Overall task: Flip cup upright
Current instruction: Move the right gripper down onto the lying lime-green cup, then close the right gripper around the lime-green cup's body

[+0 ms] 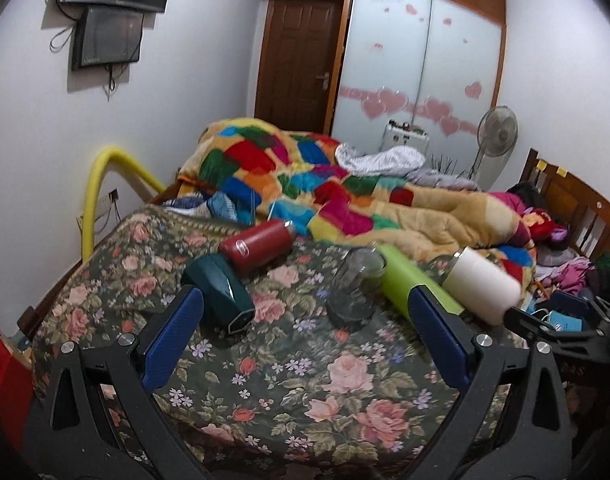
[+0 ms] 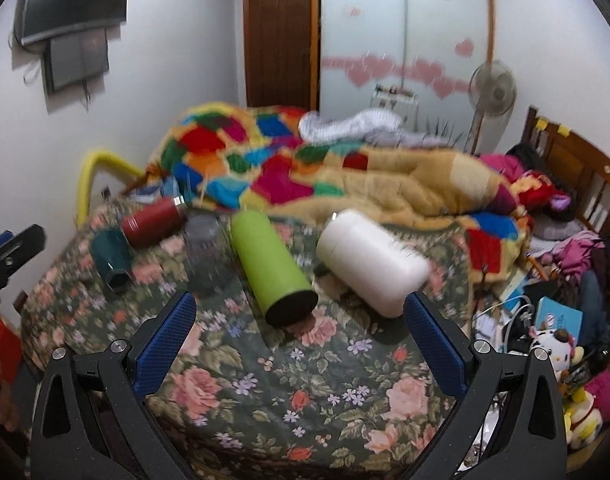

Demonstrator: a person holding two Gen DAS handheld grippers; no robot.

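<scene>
The bed [image 1: 265,380], w/ floral cover, is seen under both sets of jaws. Ahead of the right gripper [image 2: 299,332], jaws wide apart & nothing held, a white cup [image 2: 371,262] is laid on its side just beyond the right jaw; a green cup [image 2: 271,268] is laid on its side between the jaws. Ahead of the left gripper [image 1: 305,328], jaws also wide apart & empty, a clear glass [image 1: 355,286] is seen between them, a teal cup [image 1: 221,292] by the left jaw, a red flask [image 1: 257,246] farther off.
</scene>
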